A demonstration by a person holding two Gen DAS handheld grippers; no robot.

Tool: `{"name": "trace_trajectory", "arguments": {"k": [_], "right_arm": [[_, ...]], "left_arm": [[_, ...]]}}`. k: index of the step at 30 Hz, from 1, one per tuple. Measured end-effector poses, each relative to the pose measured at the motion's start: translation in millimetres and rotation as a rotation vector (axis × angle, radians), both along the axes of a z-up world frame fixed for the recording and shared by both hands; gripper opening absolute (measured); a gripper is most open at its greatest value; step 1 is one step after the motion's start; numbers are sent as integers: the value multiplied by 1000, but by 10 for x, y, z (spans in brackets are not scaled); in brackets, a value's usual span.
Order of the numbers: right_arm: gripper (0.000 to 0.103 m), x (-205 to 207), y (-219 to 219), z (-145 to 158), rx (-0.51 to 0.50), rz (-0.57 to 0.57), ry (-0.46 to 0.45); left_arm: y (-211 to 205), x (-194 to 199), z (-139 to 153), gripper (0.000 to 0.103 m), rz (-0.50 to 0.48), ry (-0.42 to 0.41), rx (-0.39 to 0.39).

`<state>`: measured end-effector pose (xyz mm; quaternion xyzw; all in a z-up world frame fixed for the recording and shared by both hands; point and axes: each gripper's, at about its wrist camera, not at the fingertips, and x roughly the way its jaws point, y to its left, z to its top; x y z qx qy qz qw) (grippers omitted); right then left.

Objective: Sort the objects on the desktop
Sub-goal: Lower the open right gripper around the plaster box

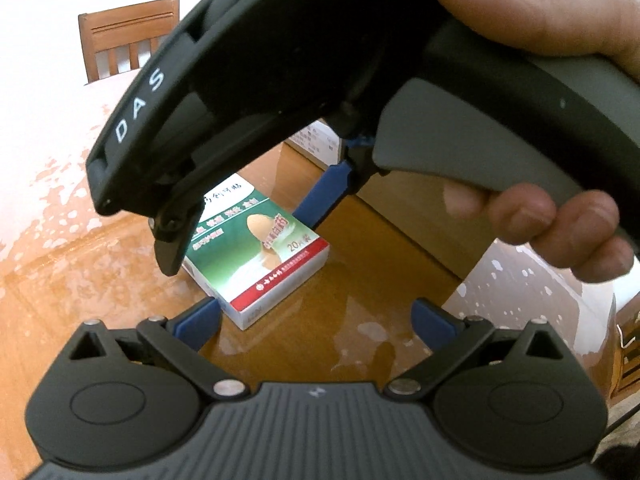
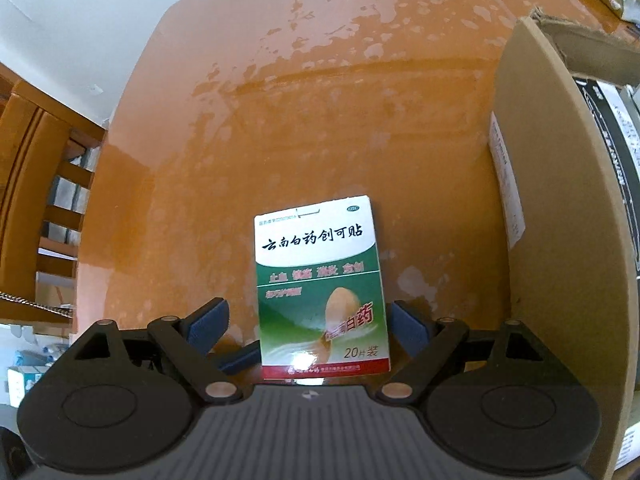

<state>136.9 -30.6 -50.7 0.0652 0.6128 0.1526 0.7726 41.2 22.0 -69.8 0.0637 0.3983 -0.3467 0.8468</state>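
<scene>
A green-and-white plaster box (image 2: 320, 292) lies flat on the orange wooden table (image 2: 320, 100). My right gripper (image 2: 306, 306) hangs over it, pointing steeply down, jaws wide open. The box's lower half lies between the blue pads (image 2: 208, 324); the left pad is clearly apart from it, the right one close beside its edge. In the left wrist view the same box (image 1: 260, 264) shows beneath the right gripper (image 1: 234, 242), which a hand (image 1: 552, 216) holds. My left gripper (image 1: 316, 306) stands open nearer the camera, with nothing between its fingers.
An open cardboard carton (image 2: 560, 200) stands just right of the plaster box, with packages inside; its wall (image 1: 400, 216) also shows in the left wrist view. A wooden chair (image 2: 36, 184) stands at the table's left edge. Glare washes out the far tabletop.
</scene>
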Motion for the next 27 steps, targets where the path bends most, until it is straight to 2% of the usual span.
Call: {"name": "trace_trajectory", "arguments": {"k": [12, 17, 20, 27], "right_arm": [[93, -41, -121, 27, 35, -4, -1], [93, -74, -140, 67, 40, -4, -9], [93, -102, -127, 104, 25, 3, -36], [93, -146, 87, 80, -95, 40, -90]], "left_arm": [[-72, -28, 4, 101, -4, -6, 30], [155, 11, 144, 101, 23, -34, 27], [284, -37, 173, 101, 58, -45, 20], [645, -145, 123, 101, 137, -53, 10]]}}
